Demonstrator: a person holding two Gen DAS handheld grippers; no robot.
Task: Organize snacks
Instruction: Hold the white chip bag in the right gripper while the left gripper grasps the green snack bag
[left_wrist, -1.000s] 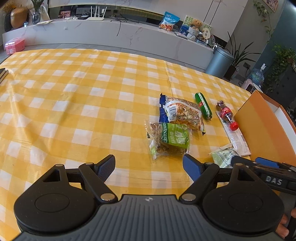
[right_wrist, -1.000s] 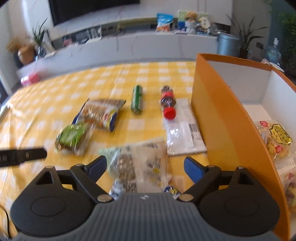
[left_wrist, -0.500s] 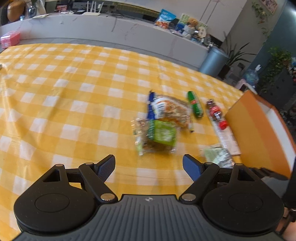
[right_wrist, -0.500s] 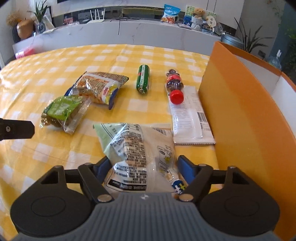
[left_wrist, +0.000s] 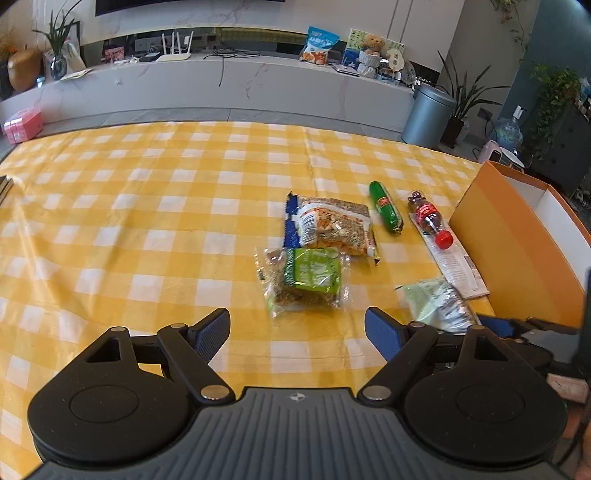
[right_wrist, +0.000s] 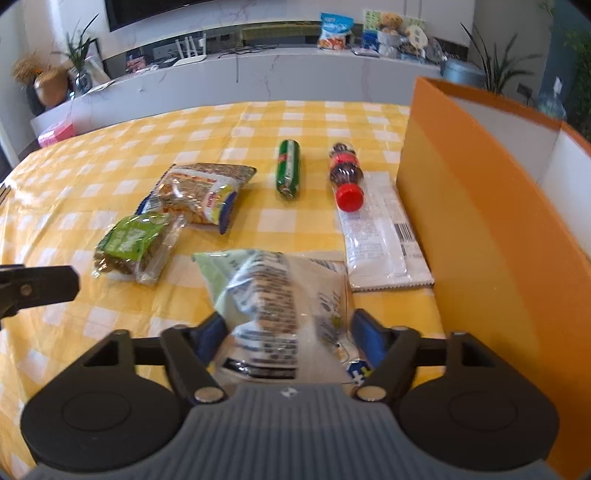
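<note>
My right gripper (right_wrist: 288, 328) is shut on a pale green and clear snack bag (right_wrist: 273, 291) and holds it lifted off the cloth; the bag also shows in the left wrist view (left_wrist: 436, 302). My left gripper (left_wrist: 297, 330) is open and empty above the tablecloth, in front of a green-labelled nut bag (left_wrist: 306, 280). Behind that lies a blue and orange snack bag (left_wrist: 328, 229). A green sausage stick (left_wrist: 386, 206), a small cola bottle (left_wrist: 428, 218) and a flat white packet (right_wrist: 380, 232) lie further right.
An orange cardboard box (right_wrist: 480, 206) with a white inside stands at the right, its wall close to my right gripper. The table has a yellow checked cloth (left_wrist: 147, 221). A grey counter (left_wrist: 221, 85) with clutter runs along the back.
My right gripper has closed on the pale green bag and lifted it. My left gripper has drawn back and tilted up a little, still open.
</note>
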